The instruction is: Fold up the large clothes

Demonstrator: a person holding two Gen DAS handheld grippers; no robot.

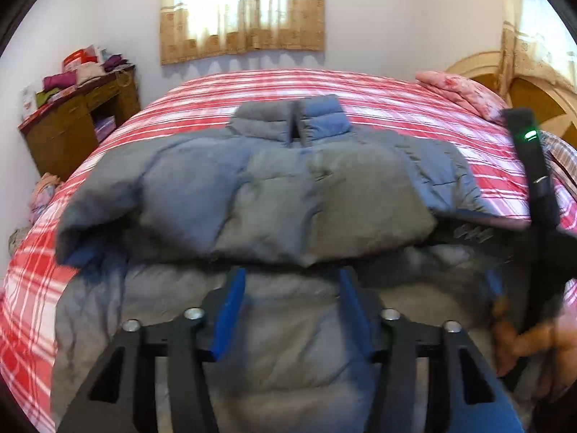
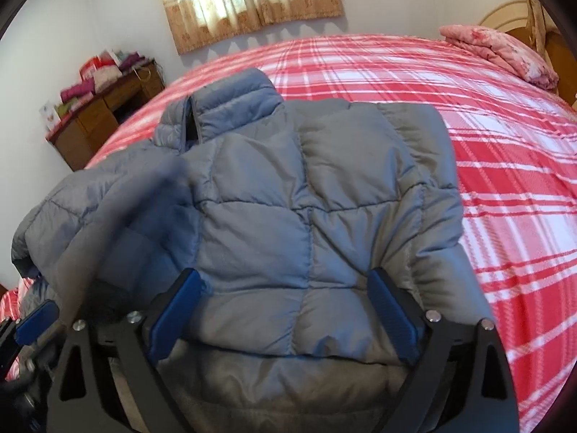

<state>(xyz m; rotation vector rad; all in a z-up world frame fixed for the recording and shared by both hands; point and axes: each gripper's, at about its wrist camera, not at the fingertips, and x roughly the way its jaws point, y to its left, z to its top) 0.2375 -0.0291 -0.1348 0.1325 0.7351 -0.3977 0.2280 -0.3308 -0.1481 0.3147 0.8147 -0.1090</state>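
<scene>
A grey-blue quilted puffer jacket (image 1: 281, 195) lies on the bed, collar at the far side, with both sleeves folded across its front. My left gripper (image 1: 292, 281) is open, its blue pads just above the jacket's near part, holding nothing. My right gripper (image 2: 285, 285) is open over the folded sleeve on the jacket (image 2: 299, 195), with nothing between its pads. In the left wrist view the right gripper's black body (image 1: 541, 216) stands at the right edge, held by a hand. A blue pad of the left gripper (image 2: 36, 321) shows at the lower left of the right wrist view.
The bed has a red and white plaid cover (image 1: 360, 90). A folded pink quilt (image 2: 501, 54) lies by the headboard at the far right. A wooden desk (image 1: 75, 122) piled with clothes stands at the far left. A curtained window (image 1: 241, 11) is on the back wall.
</scene>
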